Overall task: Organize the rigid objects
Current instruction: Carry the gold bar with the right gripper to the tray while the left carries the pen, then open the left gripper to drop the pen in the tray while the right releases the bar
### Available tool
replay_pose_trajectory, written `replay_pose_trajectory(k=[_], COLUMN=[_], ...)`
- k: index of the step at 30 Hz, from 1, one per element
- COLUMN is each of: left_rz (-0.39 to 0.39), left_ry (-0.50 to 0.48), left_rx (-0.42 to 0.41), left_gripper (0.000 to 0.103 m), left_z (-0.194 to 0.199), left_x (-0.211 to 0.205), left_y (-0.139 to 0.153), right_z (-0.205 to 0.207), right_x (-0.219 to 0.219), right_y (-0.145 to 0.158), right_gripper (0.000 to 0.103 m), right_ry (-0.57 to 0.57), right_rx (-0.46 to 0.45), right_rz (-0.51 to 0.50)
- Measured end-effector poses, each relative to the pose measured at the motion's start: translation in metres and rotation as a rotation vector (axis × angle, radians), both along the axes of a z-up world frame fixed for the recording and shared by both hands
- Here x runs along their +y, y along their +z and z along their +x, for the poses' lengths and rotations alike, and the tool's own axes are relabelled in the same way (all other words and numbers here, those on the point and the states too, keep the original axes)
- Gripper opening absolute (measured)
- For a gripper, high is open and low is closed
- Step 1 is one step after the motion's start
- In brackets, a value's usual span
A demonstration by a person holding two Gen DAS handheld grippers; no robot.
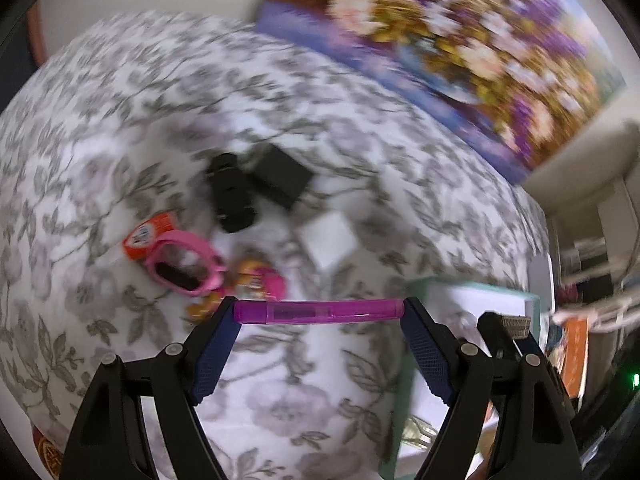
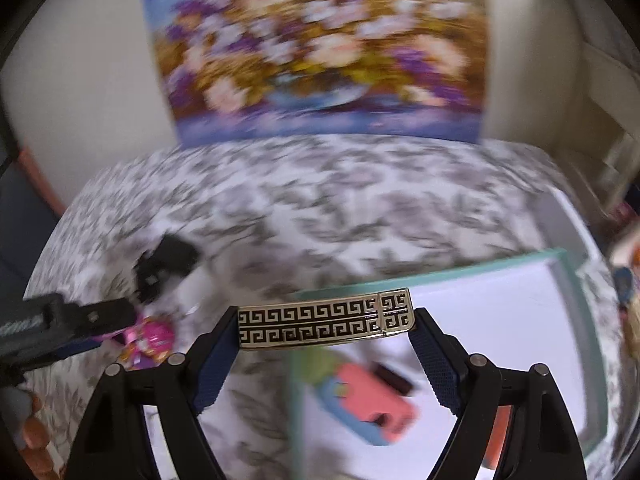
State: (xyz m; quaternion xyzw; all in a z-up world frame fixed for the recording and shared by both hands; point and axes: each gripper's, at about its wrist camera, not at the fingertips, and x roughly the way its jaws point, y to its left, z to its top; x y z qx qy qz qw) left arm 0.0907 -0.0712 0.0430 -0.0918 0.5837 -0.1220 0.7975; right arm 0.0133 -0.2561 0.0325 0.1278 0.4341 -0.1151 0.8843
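Note:
My left gripper (image 1: pixel 318 312) is shut on a translucent purple pen-like stick (image 1: pixel 320 312), held end to end above the flowered cloth. My right gripper (image 2: pixel 325 322) is shut on a gold and black bar with a key pattern (image 2: pixel 325 322), held crosswise over the near left corner of a white box with a mint rim (image 2: pixel 472 266). Inside that box lie a coral and blue block (image 2: pixel 376 404) and a dark piece (image 2: pixel 394 376). On the cloth remain pink goggles (image 1: pixel 184 264), an orange packet (image 1: pixel 146 236), black items (image 1: pixel 256 184) and a white square (image 1: pixel 330 242).
A flower painting (image 2: pixel 320 48) leans against the wall behind the table. The mint-rimmed box (image 1: pixel 472 292) lies at the right in the left wrist view, with shelves (image 1: pixel 592 252) beyond. The left gripper's body (image 2: pixel 60 320) and a hand (image 2: pixel 32 432) show at the right wrist view's left edge.

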Motion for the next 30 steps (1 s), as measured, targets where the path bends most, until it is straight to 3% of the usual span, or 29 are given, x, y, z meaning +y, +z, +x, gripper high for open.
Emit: replay_pose_trajectory(k=[8,15,22,30], left_rz=[0.027,0.075,0.175,0.219], left_ry=[-0.155,-0.300,-0.451,-0.509], left_rx=[-0.063,-0.063,-0.079,-0.063], left_gripper=[0.082,0.082,0.082,0.082], left_z=[-0.025,-0.051,-0.086,-0.097], left_x=[-0.074,-0.133,-0.175,-0.188], left_y=[0.005,-0.007,-0.023,-0.040], right_z=[-0.033,-0.060,-0.080,-0.081], right_x=[-0.085,-0.133,-0.161,-0.163], right_y=[-0.013,-0.028,-0.041,-0.052], right_gripper=[0.085,0.085,0.085,0.085], right_ry=[-0.231,-0.354,-0.429,-0.416], right_rx=[0.024,0.027,0.050,0.099], right_rz=[0.053,0.092,0.130,0.131])
